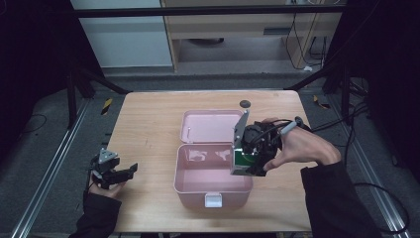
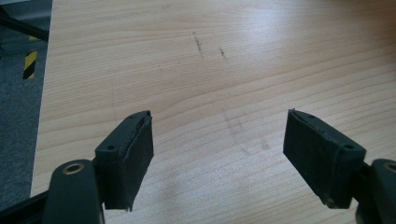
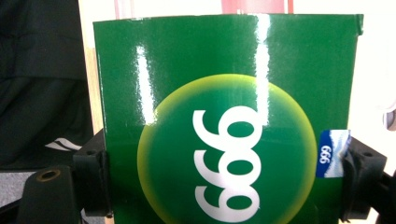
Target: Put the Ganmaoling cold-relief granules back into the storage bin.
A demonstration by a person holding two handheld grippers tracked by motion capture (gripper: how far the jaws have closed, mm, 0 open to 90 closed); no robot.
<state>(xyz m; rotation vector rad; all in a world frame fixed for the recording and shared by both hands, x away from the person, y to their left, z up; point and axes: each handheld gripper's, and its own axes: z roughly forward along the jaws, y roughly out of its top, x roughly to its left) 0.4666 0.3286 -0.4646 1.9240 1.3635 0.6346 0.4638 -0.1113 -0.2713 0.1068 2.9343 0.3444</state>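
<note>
Our right claw (image 1: 246, 163) grasps the green box (image 3: 224, 135) over the open pink case (image 1: 213, 181); our left claw (image 1: 119, 173) rests released, apart on the counter (image 1: 148, 134)

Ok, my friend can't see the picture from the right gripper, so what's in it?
A shiny green box with a yellow-green circle and white "999" digits printed on it takes up most of the picture, squeezed on both sides by the right gripper. A pink edge peeks out above the box.
</note>
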